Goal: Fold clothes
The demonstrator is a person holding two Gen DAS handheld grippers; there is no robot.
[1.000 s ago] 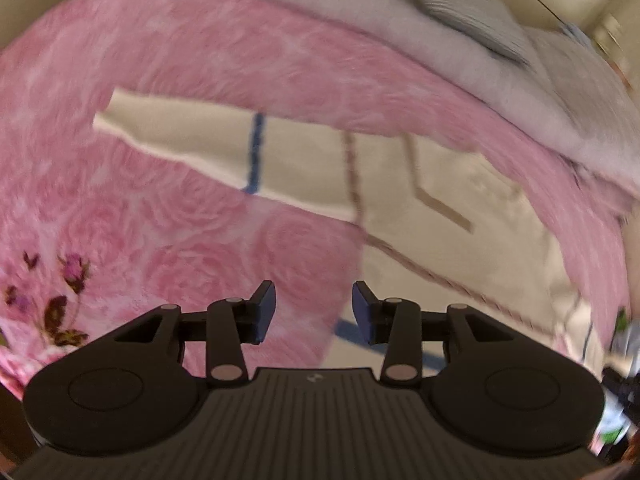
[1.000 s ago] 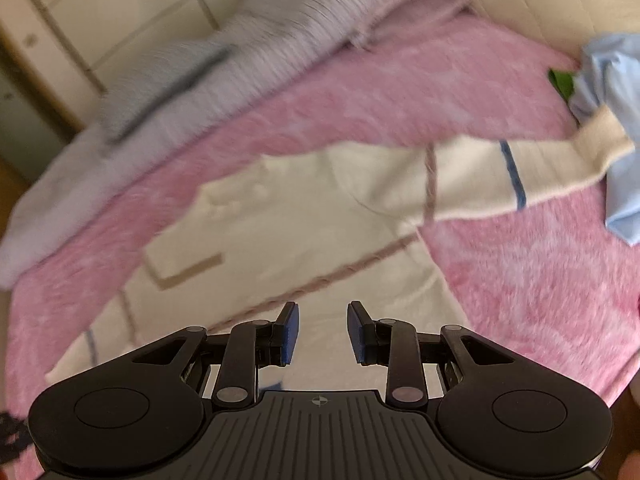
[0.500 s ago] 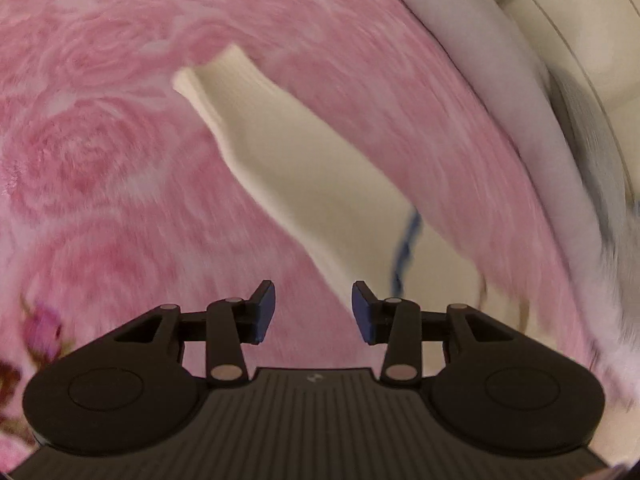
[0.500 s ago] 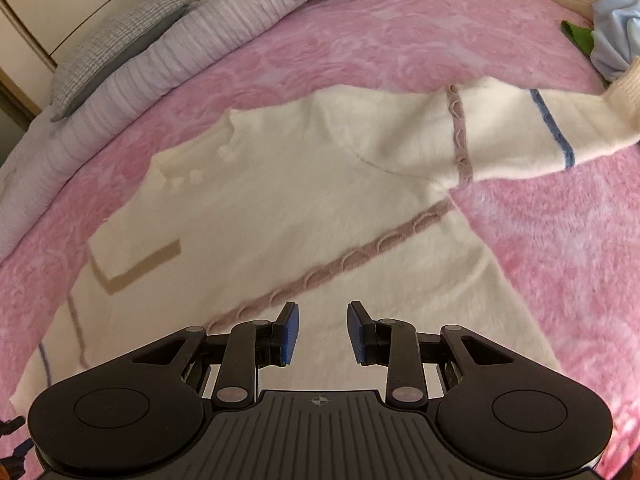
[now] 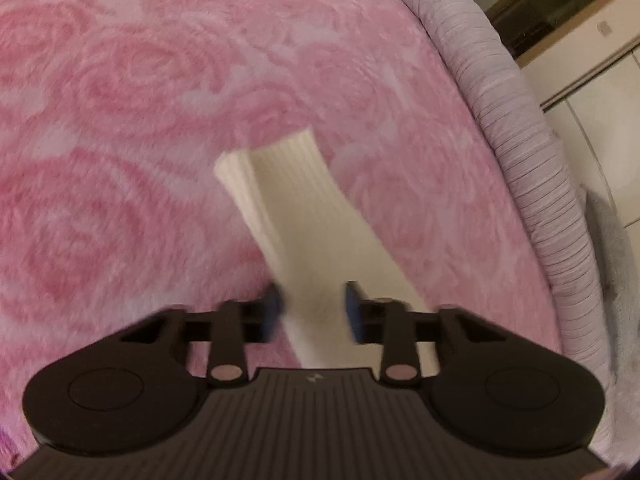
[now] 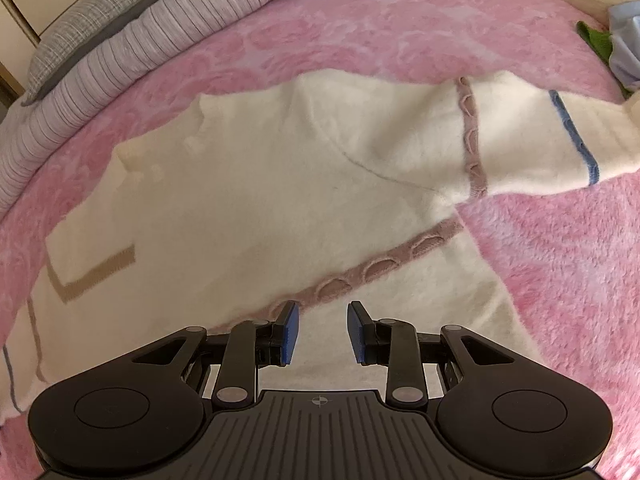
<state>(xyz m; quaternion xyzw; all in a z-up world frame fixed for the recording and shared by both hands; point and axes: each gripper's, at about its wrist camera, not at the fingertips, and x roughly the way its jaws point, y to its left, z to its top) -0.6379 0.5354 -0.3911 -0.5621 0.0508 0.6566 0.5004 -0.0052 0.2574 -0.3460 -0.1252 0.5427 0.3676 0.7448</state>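
A fluffy pink blanket with a rose pattern [image 6: 400,28] is covering the bed and filling most of both views. Along its far edge a striped lilac-grey duvet [image 6: 132,48] is lying bunched, with a grey checked pillow [image 6: 84,20] resting against it and cream cupboard panels [image 5: 600,92] standing behind. At the right wrist view's far right corner a pale blue garment [image 6: 624,52] and a scrap of green cloth [image 6: 596,38] are sitting at the bed's edge.

The cream fuzzy knit sweater with mauve cable trim and thin blue stripes [image 6: 248,184] is lying spread flat on the blanket, one sleeve stretching out toward the blue garment. In the left wrist view only its other ribbed cream sleeve [image 5: 304,216] is showing, lying straight on the pink pile and running under the tool.

The left gripper [image 5: 312,306] is hovering with its blue pads parted either side of the sleeve, gripping nothing. The right gripper [image 6: 322,334] is likewise standing parted over the sweater's lower body, holding nothing.

The left view is blurring with motion, so whether those pads are touching the sleeve cannot be told. The sweater's hem is hiding behind the right tool's body, and the far cuff is getting cut off by the frame edge.
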